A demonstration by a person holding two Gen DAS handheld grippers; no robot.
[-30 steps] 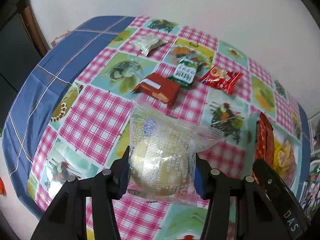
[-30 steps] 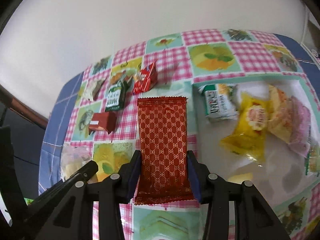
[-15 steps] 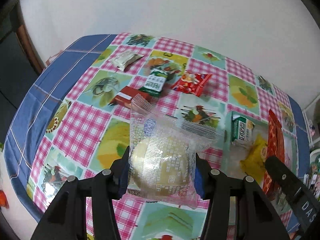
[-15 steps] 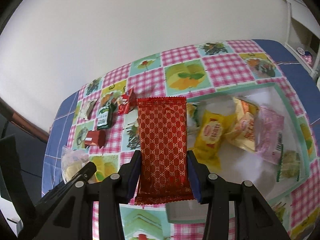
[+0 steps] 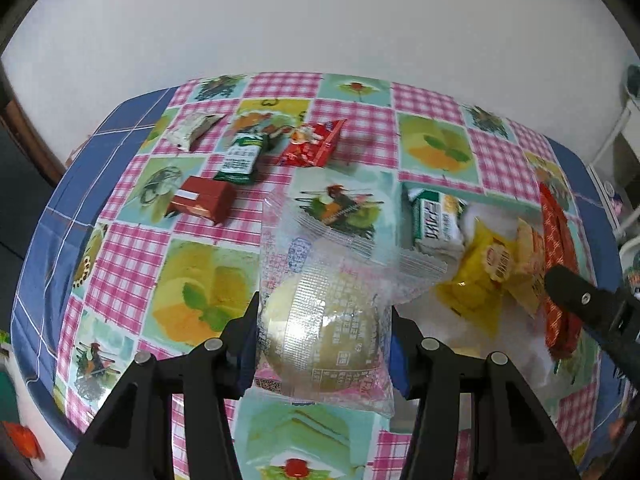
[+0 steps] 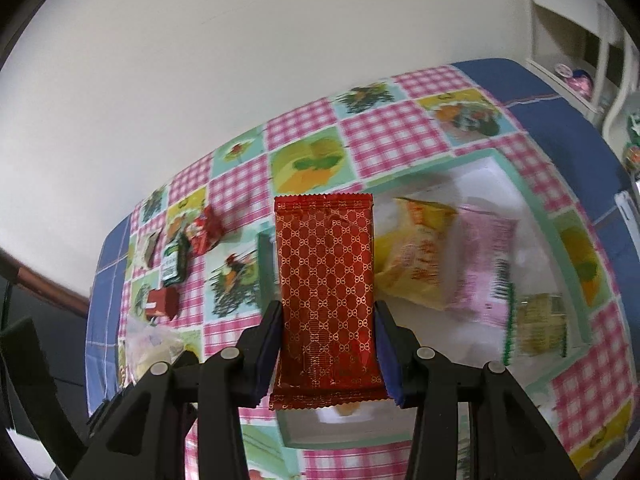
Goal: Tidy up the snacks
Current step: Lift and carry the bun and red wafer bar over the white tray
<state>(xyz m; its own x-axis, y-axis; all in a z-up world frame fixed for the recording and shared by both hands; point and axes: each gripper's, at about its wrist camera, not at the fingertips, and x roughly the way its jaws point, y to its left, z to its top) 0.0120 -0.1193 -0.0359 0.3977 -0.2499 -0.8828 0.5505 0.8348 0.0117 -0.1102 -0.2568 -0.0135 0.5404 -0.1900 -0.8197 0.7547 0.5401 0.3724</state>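
left wrist: left tool (image 5: 324, 344) grips clear pastry bag (image 5: 324, 300); right tool (image 6: 327, 344) grips red wafer packet (image 6: 326, 292).

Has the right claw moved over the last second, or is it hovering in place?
Yes. The right claw, shut on the red wafer pack, has swung from over the tablecloth toward the white tray, which now lies under it.

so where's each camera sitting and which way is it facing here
Left wrist: rides the left tool, looking down along its fingers at the clear-wrapped round pale cake it grips, over the checked fruit-print tablecloth.
Right wrist: rides the right tool, looking down at the red gold-patterned flat packet it grips, above the white tray.
Shared: both show the loose dark red box, the tray snacks, and each other's tool.
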